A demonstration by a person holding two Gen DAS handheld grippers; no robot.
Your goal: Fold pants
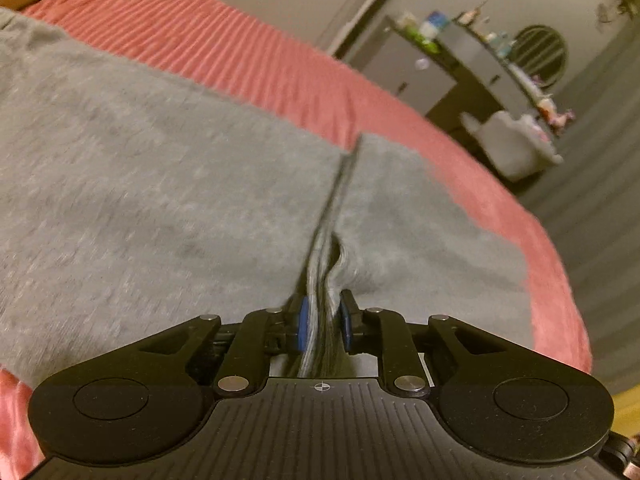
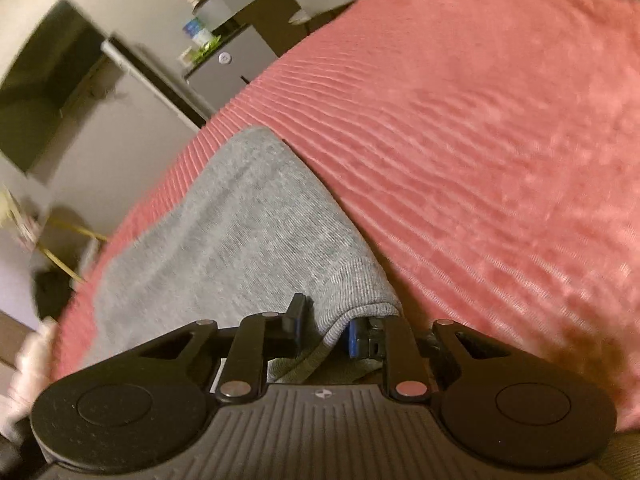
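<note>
Grey pants (image 1: 160, 200) lie spread on a pink ribbed bedspread (image 1: 240, 52). My left gripper (image 1: 323, 312) is shut on a bunched fold of the grey fabric. The cloth runs up between its blue pads (image 1: 303, 322), and a seam leads away from them. In the right wrist view, the pants (image 2: 224, 240) stretch away to the upper left. My right gripper (image 2: 326, 324) is shut on their ribbed edge, which drapes over the right pad (image 2: 353, 340). The pink bedspread (image 2: 480, 160) fills the right side of that view.
The bed's edge curves down to a grey floor (image 1: 592, 220). A grey cabinet (image 1: 420, 76) with small items on top stands by the wall beyond, with a white seat (image 1: 512, 148) nearby. A dark screen (image 2: 48, 80) hangs on the wall.
</note>
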